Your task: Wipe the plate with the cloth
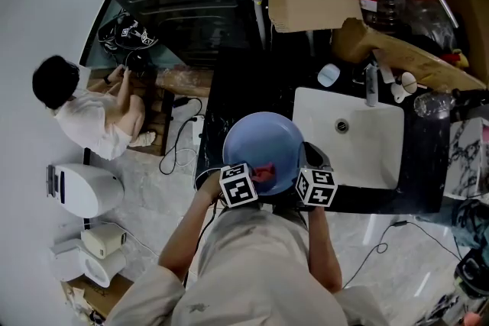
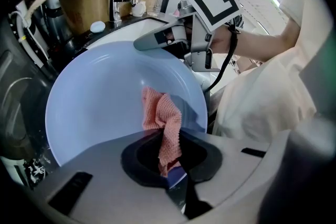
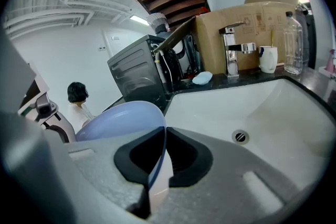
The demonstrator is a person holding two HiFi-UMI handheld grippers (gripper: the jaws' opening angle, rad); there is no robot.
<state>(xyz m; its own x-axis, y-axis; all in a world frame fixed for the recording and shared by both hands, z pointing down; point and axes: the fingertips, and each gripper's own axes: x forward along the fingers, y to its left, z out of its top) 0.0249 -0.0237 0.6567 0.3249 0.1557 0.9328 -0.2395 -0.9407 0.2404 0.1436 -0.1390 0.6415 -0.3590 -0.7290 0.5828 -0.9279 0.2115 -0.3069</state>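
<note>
Left hand-held gripper (image 2: 170,168): jaws closed tight on the lower end of a salmon-pink waffle-weave cloth (image 2: 163,123). The cloth stands up out of the jaws, and its bunched upper part lies against the inner face of the plate (image 2: 100,107). Contact is at the lower right of the hollow, close to the rim.

Right hand-held gripper (image 3: 156,161): jaws pinched on the plate's rim, with the thin blue edge running between the two dark pads. From the left gripper view, this right hand-held gripper (image 2: 157,40) takes the rim at the plate's far upper edge, its marker cube above.

Plate (image 3: 123,118): pale blue, shallow, held up off the surface and tilted, its hollow turned toward the left gripper. Head view: plate (image 1: 263,135) hangs over the near edge of the dark surface (image 1: 237,88), just left of the white sink (image 1: 367,156). The left hand-held gripper (image 1: 256,178) meets it at the near left and the right hand-held gripper (image 1: 302,166) at the near right. The cloth (image 1: 264,172) shows as a red patch on the near part of the plate.

Beyond the sink (image 3: 273,107) stand a chrome tap (image 3: 232,50) and a cardboard box (image 3: 247,21).
</note>
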